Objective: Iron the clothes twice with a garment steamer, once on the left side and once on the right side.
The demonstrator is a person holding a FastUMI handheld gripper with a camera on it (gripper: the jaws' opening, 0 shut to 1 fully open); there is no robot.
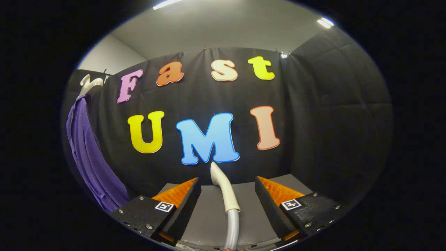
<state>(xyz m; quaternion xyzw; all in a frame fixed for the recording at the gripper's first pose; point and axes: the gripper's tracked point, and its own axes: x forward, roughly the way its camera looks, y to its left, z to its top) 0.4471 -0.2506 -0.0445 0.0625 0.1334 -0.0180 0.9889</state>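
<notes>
Tongs spread wide, gripping nothing. White plastic steamer head on a grey ribbed hose lies on the grey desk between the fingers, touching neither. Purple knit garment hangs on a white hanger far left, well apart.

1. Gripper: fingers spread wide, clear of the steamer.
2. Garment steamer head: cream, upright between the fingers; its grey hose trails toward 6 o'clock.
3. Purple garment: hanging at 9 o'clock on a white hanger.
4. Grey table: beneath the fingers.
</notes>
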